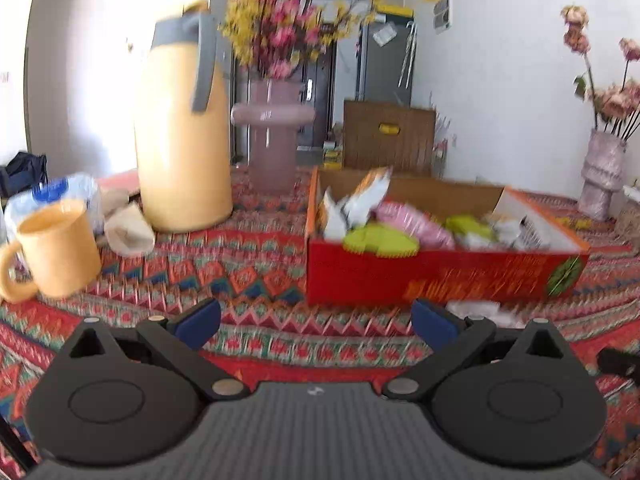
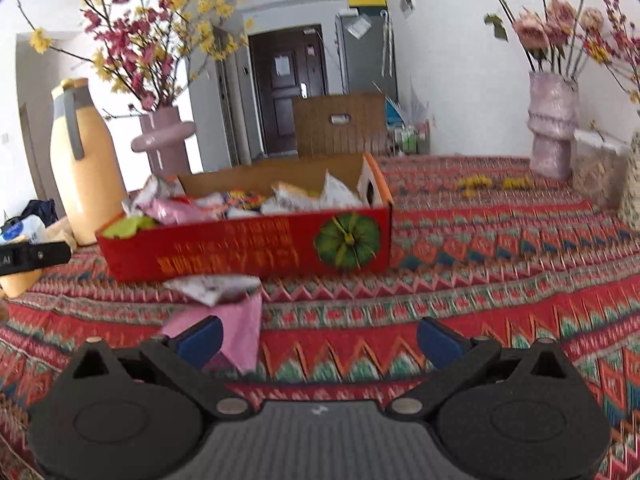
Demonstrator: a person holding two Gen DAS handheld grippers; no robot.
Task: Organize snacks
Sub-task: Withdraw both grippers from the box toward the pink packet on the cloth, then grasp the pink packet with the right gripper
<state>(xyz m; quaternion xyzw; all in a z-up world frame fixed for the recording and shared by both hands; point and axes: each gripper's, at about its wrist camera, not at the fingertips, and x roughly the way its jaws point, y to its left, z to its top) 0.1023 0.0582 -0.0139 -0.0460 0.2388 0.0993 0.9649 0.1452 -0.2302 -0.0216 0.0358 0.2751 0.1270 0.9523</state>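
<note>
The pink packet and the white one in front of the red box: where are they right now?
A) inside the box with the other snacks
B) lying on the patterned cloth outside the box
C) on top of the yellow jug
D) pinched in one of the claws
B: the pink packet and the white packet lie on the tablecloth just in front of the red box, while the right claw stands open, holding nothing.

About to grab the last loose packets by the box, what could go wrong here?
1. The pink packet and white packet overlap; the open right gripper may pinch both or the tablecloth.
2. The box looks heaped, so packets may spill.
3. The mug sits near the left gripper.
</note>
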